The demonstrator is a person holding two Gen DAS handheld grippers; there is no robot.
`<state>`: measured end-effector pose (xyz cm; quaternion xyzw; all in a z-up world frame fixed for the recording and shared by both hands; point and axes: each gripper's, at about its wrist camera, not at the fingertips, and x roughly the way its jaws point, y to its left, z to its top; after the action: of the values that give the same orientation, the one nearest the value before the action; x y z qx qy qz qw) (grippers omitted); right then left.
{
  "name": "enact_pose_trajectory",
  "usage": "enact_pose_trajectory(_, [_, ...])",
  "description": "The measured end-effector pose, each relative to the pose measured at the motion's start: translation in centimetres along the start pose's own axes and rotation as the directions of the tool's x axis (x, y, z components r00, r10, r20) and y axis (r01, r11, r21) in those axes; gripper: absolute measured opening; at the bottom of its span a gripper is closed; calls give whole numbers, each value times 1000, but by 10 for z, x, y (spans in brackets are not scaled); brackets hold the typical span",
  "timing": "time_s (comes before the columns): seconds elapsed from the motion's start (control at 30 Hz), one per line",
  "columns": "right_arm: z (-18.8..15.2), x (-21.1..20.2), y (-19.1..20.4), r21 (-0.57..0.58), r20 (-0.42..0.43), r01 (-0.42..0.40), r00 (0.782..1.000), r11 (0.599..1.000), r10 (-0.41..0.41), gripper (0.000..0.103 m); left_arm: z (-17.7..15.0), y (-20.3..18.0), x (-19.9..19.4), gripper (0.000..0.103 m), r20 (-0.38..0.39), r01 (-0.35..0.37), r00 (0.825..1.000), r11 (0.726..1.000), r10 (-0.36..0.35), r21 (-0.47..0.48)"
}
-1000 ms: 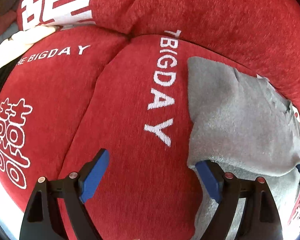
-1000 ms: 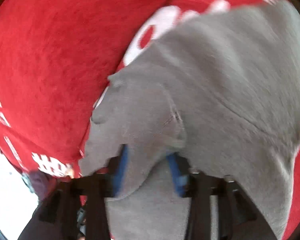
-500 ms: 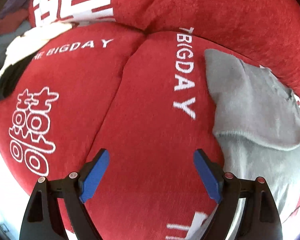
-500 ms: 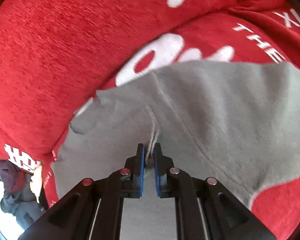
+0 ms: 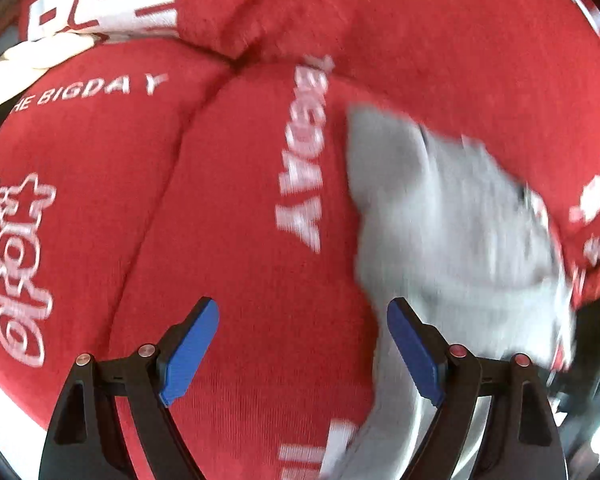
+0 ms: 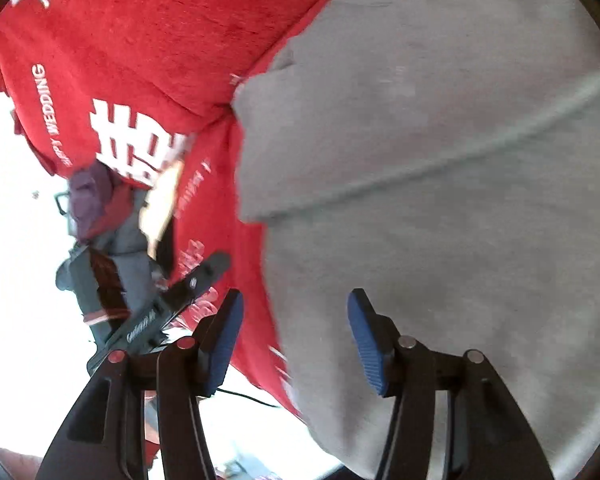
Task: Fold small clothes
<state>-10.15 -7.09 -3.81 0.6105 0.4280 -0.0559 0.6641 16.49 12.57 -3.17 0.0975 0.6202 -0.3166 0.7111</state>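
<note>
A fold is just laid: the right gripper (image 6: 296, 340) has just been opening, empty, over the grey garment (image 6: 440, 160) filling the frame's right. The left gripper (image 5: 304, 356) stands wide over the red cushion (image 5: 220, 220). Next, regrasp an edge.

A plush red sofa cover (image 5: 228, 264) fills most of the left wrist view, printed with white capital lettering and, at the far left, an outlined white double-happiness character. A plain light grey knit garment (image 6: 440, 184) takes up the right side of the right wrist view, crossed by one raised seam. Both grippers are black with blue pads (image 5: 190, 350). At the upper left lies cream fabric (image 5: 40, 50).
</note>
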Motion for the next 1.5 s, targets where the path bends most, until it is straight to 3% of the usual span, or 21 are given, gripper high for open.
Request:
enact_pose_trajectory(0.13, [25, 21, -8, 122, 92, -90, 993, 989, 79, 59, 55, -7, 24, 87, 28, 79, 997, 996, -78, -33])
enact_pose_trajectory(0.23, [30, 29, -13, 148, 106, -84, 992, 985, 69, 59, 85, -21, 47, 87, 28, 84, 996, 996, -84, 10])
enact_pose_trajectory(0.4, [21, -1, -42, 226, 157, -120, 984, 967, 86, 59, 114, -44, 81, 85, -18, 80, 997, 994, -79, 79])
enact_pose_trajectory(0.43, [18, -3, -50, 261, 177, -140, 980, 955, 96, 59, 116, -45, 86, 79, -31, 79, 997, 994, -77, 80])
enact_pose_trajectory(0.5, [15, -5, -60, 311, 216, -185, 969, 932, 120, 56, 112, -44, 90, 32, -64, 85, 995, 994, -80, 72])
enact_pose_trajectory(0.53, [15, -7, -65, 331, 236, -195, 964, 923, 119, 49, 112, -44, 92, 26, -72, 65, 996, 995, -60, 72])
enact_pose_trajectory(0.57, [17, -6, -63, 333, 243, -194, 963, 923, 115, 24, 113, -44, 89, 11, -61, 73, 996, 994, -68, 76])
enact_pose_trajectory(0.6, [21, -6, -61, 325, 244, -185, 964, 927, 107, 8, 113, -46, 86, 9, -59, 77, 996, 994, -73, 81])
enact_pose_trajectory(0.7, [37, -13, -49, 263, 247, -170, 964, 950, 104, 7, 122, -48, 80, 9, -16, 68, 998, 991, -67, 116])
enact_pose_trajectory(0.77, [52, -17, -34, 196, 257, -154, 961, 968, 101, 7, 129, -46, 83, 8, 4, 23, 1000, 992, -24, 126])
enact_pose_trajectory(0.8, [55, -20, -32, 177, 257, -139, 962, 974, 91, 7, 132, -44, 87, 1, 15, -7, 1000, 993, 5, 119])
enact_pose_trajectory(0.83, [60, -18, -34, 170, 245, -110, 967, 979, 66, 7, 135, -39, 90, 1, 16, -28, 1000, 995, 26, 100])
enact_pose_trajectory(0.97, [61, 1, -43, 165, 135, 19, 990, 986, -42, 15, 131, -22, 84, 1, 30, -43, 999, 998, 41, 42])
enact_pose_trajectory(1.0, [57, -1, -39, 137, 131, 39, 990, 990, -57, 26, 128, -20, 78, 1, 44, -49, 998, 998, 47, 46])
enact_pose_trajectory(1.03, [51, -4, -33, 102, 123, 81, 988, 991, -93, 56, 123, -19, 70, 1, 53, -58, 997, 996, 55, 60])
enact_pose_trajectory(1.07, [46, -5, -26, 71, 117, 88, 988, 994, -96, 62, 118, -18, 66, 1, 54, -64, 997, 996, 61, 67])
enact_pose_trajectory(1.17, [25, -3, -11, 12, 55, 53, 997, 998, -54, 62, 99, -15, 51, 1, 43, -66, 997, 995, 63, 77])
enact_pose_trajectory(1.3, [14, 16, -7, 30, 20, 42, 999, 999, -42, 62, 74, -14, 40, 1, 10, -63, 998, 995, 62, 76])
enact_pose_trajectory(1.43, [24, 7, -17, 141, 126, 7, 992, 990, -24, 62, 51, -21, 30, 1, -6, -51, 999, 993, 52, 108])
enact_pose_trajectory(1.5, [28, -12, -27, 189, 185, 22, 981, 982, -58, 62, 43, -26, 28, 1, -10, -42, 999, 992, 43, 115])
